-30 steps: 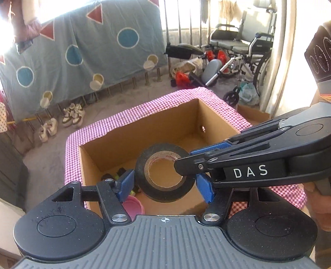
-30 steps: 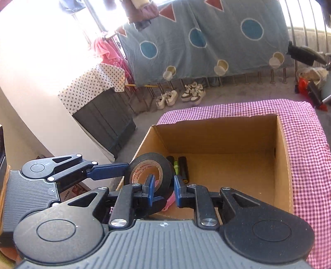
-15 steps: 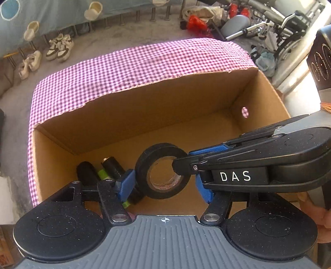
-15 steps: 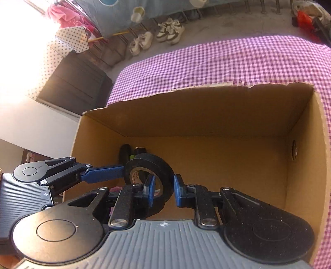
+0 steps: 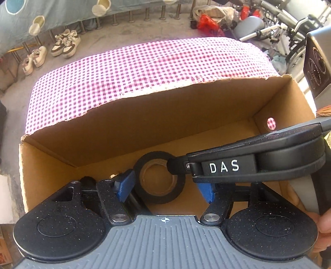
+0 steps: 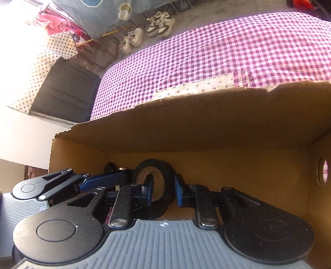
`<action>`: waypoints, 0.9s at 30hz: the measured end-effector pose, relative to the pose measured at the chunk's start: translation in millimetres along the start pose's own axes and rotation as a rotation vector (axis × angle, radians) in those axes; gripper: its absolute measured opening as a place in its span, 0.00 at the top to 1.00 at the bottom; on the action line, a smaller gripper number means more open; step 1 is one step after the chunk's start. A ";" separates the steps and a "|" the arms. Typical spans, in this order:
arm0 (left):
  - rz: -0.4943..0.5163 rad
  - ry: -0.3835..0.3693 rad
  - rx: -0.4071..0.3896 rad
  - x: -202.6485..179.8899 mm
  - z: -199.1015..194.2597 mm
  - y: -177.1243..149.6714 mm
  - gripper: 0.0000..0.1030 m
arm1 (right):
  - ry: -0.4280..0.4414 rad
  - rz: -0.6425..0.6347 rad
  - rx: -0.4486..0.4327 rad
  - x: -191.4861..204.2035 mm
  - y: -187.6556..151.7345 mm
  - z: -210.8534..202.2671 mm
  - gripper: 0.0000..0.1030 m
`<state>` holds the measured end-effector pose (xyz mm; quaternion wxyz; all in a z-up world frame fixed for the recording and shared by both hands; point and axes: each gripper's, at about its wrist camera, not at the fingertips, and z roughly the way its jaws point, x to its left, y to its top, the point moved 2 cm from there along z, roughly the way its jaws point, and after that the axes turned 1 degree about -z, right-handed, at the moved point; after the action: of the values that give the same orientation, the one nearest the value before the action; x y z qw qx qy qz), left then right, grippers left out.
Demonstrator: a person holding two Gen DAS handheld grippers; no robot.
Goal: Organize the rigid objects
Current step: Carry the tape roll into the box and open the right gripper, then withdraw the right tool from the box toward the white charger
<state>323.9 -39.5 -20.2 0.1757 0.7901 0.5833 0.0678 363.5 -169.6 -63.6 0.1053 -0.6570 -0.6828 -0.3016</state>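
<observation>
Matte black tape roll (image 5: 159, 182), round with a cardboard core, low inside the plain corrugated cardboard box (image 5: 186, 115).
Pinched through its wall by the right gripper (image 6: 163, 191); flanked by the left gripper (image 5: 165, 186), blue pads just widened, seemingly not pressing.

A lived-in home balcony or terrace is shown. Pairs of sneakers (image 5: 66, 42) are lined up at 11 o'clock on a bare concrete floor (image 5: 132, 31). A patterned sheet (image 5: 51, 10) is hung along railing bars at 12 o'clock. A wheelchair (image 5: 289, 31) is parked at 1 o'clock. A pink gingham cloth (image 5: 144, 68) is spread beyond a cardboard box (image 5: 165, 115).
</observation>
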 end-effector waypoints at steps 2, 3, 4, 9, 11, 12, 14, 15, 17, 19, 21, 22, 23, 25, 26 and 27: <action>0.007 0.004 -0.012 -1.6 -4.7 0.4 0.34 | 0.010 0.003 -0.019 -0.8 -2.4 -9.8 0.76; 0.010 0.006 -0.023 -1.5 -8.9 -0.1 0.34 | 0.018 0.004 -0.035 -0.8 -3.8 -16.9 0.76; 0.014 0.005 -0.037 -2.3 -14.5 -0.8 0.34 | 0.029 0.004 -0.052 -0.4 -6.7 -25.2 0.76; 0.041 -0.013 -0.117 -7.4 -51.0 -6.5 0.30 | 0.131 0.000 -0.156 1.9 -27.8 -84.4 0.64; 0.050 -0.024 -0.156 -10.1 -71.0 -12.4 0.29 | 0.191 0.005 -0.203 -1.6 -41.9 -116.0 0.47; 0.057 -0.030 -0.179 -11.7 -81.8 -15.5 0.28 | 0.217 0.003 -0.224 -2.3 -49.5 -130.8 0.47; 0.067 -0.041 -0.226 -13.3 -103.4 -23.6 0.26 | 0.257 -0.006 -0.260 -1.6 -63.8 -155.2 0.47; 0.074 -0.051 -0.252 -15.0 -114.9 -29.0 0.25 | 0.279 -0.013 -0.282 -2.4 -71.1 -167.5 0.46; 0.083 -0.069 -0.290 -17.0 -134.1 -39.2 0.24 | 0.315 -0.028 -0.327 -3.2 -87.7 -189.4 0.44; 0.083 -0.087 -0.325 -18.9 -151.5 -52.1 0.24 | 0.347 -0.033 -0.367 -6.5 -105.4 -208.0 0.43; 0.082 -0.113 -0.351 -20.9 -165.4 -66.2 0.23 | 0.378 -0.037 -0.404 -11.5 -125.0 -221.4 0.43; 0.083 -0.128 -0.368 -23.8 -172.3 -74.2 0.22 | 0.388 -0.039 -0.425 -14.4 -135.8 -227.0 0.42; 0.093 -0.142 -0.383 -27.9 -176.9 -82.6 0.21 | 0.391 -0.045 -0.444 -16.6 -146.6 -231.1 0.41; 0.108 -0.160 -0.412 -36.6 -181.2 -99.7 0.13 | 0.374 -0.052 -0.479 -23.6 -168.9 -232.6 0.38; 0.110 -0.164 -0.421 -40.2 -180.2 -108.3 0.11 | 0.359 -0.052 -0.483 -26.5 -180.3 -231.4 0.36; 0.113 -0.165 -0.428 -43.6 -177.7 -117.6 0.10 | 0.338 -0.046 -0.483 -29.0 -192.8 -229.4 0.35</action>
<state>149.2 -15.1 107.2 0.3823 0.7692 0.4941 0.1347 123.6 -311.3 50.5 0.0513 -0.5878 -0.5787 -0.5631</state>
